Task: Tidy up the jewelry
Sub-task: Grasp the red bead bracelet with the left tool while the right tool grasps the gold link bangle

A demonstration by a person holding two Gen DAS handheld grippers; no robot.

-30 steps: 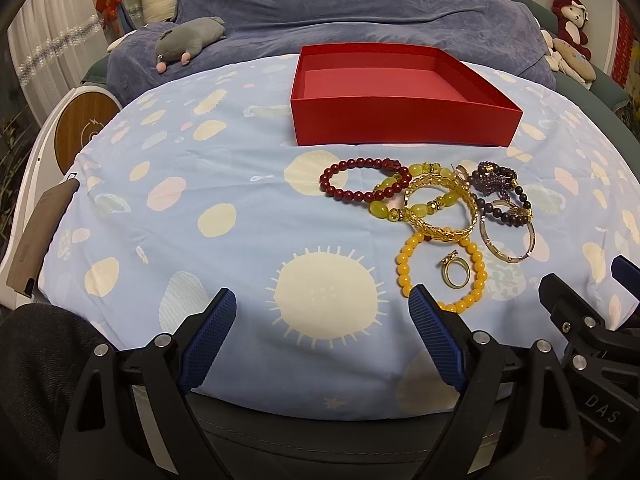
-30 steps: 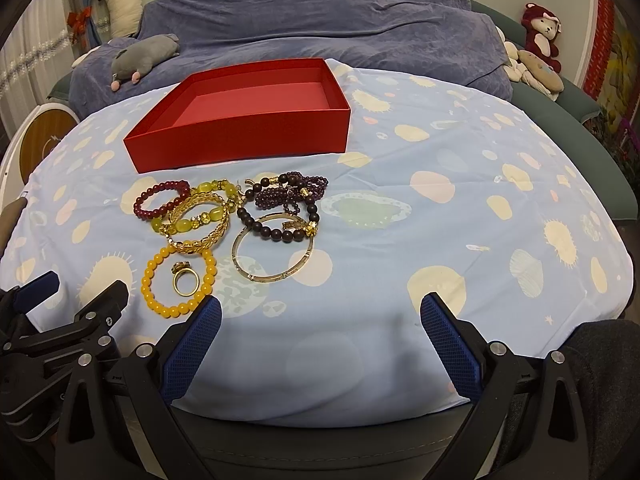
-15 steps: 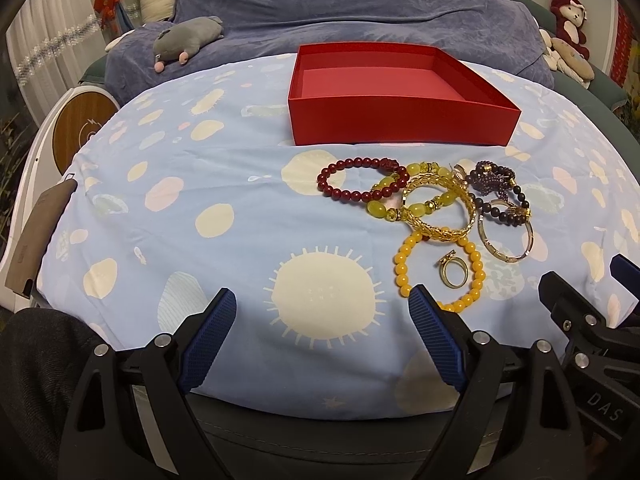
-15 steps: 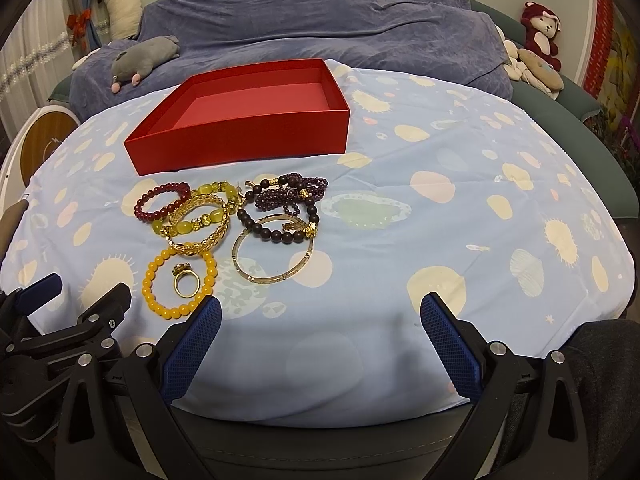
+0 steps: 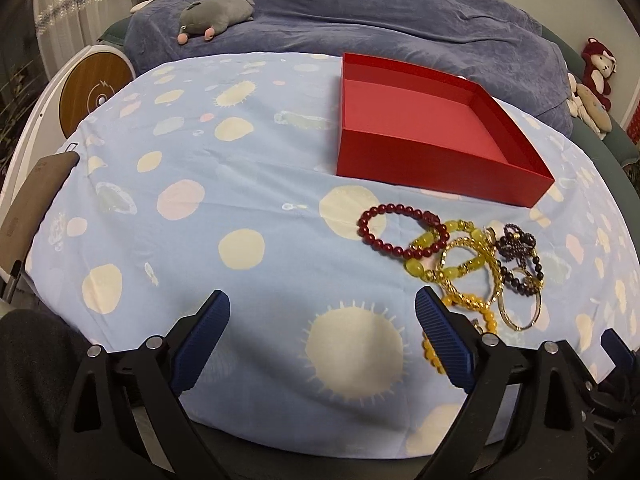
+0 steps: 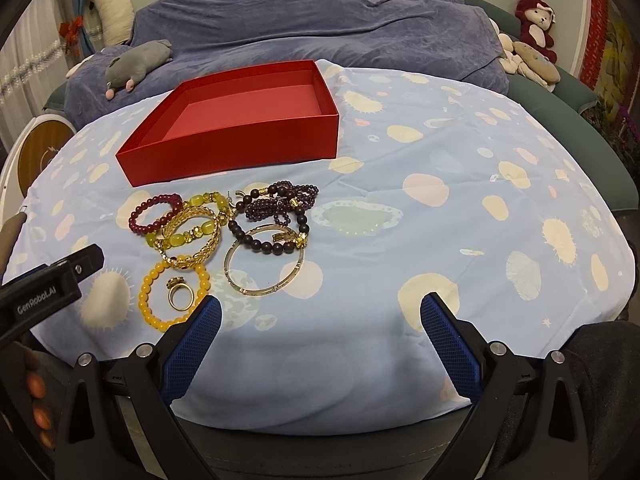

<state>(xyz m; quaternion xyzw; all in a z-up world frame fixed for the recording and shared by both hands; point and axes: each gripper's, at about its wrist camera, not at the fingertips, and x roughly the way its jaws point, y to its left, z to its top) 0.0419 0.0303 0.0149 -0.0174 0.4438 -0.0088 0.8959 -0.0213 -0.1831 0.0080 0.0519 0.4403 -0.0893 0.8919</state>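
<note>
- Left gripper (image 5: 322,334) hung low over the near edge of the table (image 5: 240,184), its fingers (image 5: 438,334) spread about as wide as they go and holding nothing; the jaws had just been opening a little further, with only bare cloth between them.
- Right gripper (image 6: 318,336) likewise stood wide open and empty over the near edge.
- Jewelry pile (image 6: 224,240) lay on the spotted cloth in front of the red box (image 6: 240,120), not yet sorted; the box looked empty.
- From the left fingers the pile lay ahead and to the right, the orange bead bracelet (image 6: 174,292) partly behind the right-hand finger. From the right fingers it lay ahead and to the left, the same bracelet just beside the left-hand finger.
- Neither hand was plainly nearer (judgement: either could reach it).
- A gold ring (image 6: 180,296) sat inside the orange loop.
- Pile as a whole ran roughly across the table, parallel to the box's front wall; each bracelet lay flat, so no true pointing direction.
- Dark red bracelet (image 5: 402,230) lay at the pile's left end, close to the box.
</note>
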